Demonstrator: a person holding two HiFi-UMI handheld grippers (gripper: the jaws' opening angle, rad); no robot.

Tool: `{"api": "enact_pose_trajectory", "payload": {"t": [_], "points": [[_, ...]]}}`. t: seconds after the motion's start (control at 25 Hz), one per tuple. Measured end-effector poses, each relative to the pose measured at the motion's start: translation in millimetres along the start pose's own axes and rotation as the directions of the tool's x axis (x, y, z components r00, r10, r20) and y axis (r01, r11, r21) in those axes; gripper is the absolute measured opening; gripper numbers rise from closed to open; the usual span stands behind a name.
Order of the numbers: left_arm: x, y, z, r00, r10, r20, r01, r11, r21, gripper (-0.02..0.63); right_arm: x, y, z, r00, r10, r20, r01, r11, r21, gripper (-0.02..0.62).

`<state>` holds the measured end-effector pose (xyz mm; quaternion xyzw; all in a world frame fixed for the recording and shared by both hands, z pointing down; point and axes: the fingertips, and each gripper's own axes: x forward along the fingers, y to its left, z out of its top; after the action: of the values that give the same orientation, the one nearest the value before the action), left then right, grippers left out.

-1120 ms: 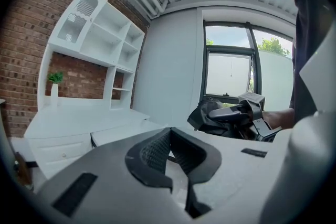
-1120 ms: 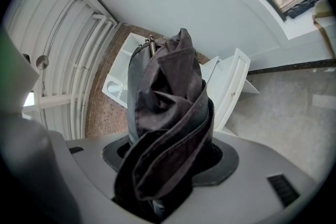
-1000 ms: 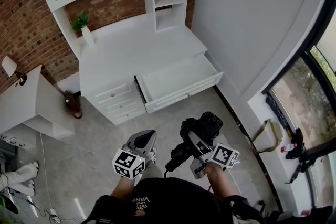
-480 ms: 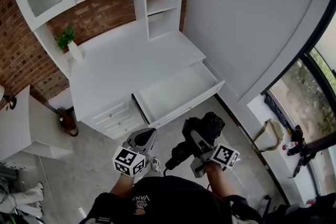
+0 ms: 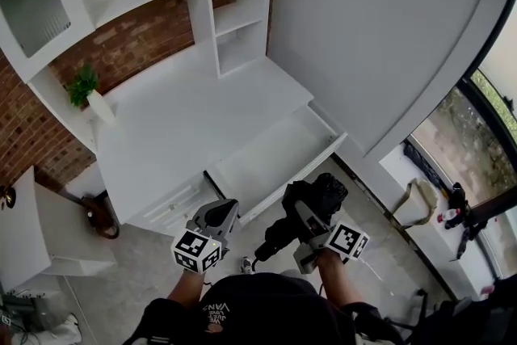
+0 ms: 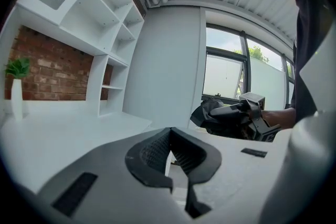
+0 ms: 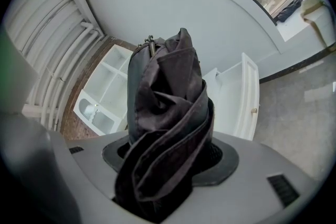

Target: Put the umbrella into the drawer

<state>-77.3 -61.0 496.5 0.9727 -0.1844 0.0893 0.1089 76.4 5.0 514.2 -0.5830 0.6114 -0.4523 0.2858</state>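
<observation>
A black folded umbrella (image 5: 319, 191) sticks up out of my right gripper (image 5: 302, 211), which is shut on it at the lower middle of the head view. In the right gripper view the umbrella's crumpled fabric (image 7: 165, 97) fills the space between the jaws of the right gripper (image 7: 168, 157). The white desk's drawer (image 5: 305, 167) stands pulled out just beyond both grippers, with nothing visible inside it; its front (image 7: 248, 97) also shows behind the umbrella. My left gripper (image 5: 218, 212) hangs to the left of the umbrella, shut on nothing (image 6: 170, 136). From there the umbrella (image 6: 218, 114) shows to the right.
The white desk (image 5: 186, 125) carries a hutch of open shelves (image 5: 234, 20) and a small potted plant (image 5: 87, 93). A grey wall (image 5: 380, 36) rises right of the drawer. A low white cabinet (image 5: 32, 230) stands at the left; a bag (image 5: 416, 202) lies by the window.
The desk and open drawer have come closer and shifted lower left in the head view. Both grippers keep their places near the body, the umbrella still held.
</observation>
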Motion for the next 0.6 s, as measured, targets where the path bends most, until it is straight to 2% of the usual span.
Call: {"api": "enact_pose_trajectory", "payload": {"t": [0.36, 0.6], "points": [[19.3, 34.4, -5.6, 0.999, -0.029, -0.019, 0.029, 0.999, -0.017, 0.006, 34.9, -10.2, 5.5, 0.999, -0.036, 0.018, 0.036, 0.999, 0.012, 0.255], [32.8, 48.0, -4.9, 1.000, -0.004, -0.021, 0.003, 1.000, -0.023, 0.006, 56.6, -23.5, 19.4, 0.999, -0.049, -0.002, 0.049, 0.999, 0.012, 0.255]]}}
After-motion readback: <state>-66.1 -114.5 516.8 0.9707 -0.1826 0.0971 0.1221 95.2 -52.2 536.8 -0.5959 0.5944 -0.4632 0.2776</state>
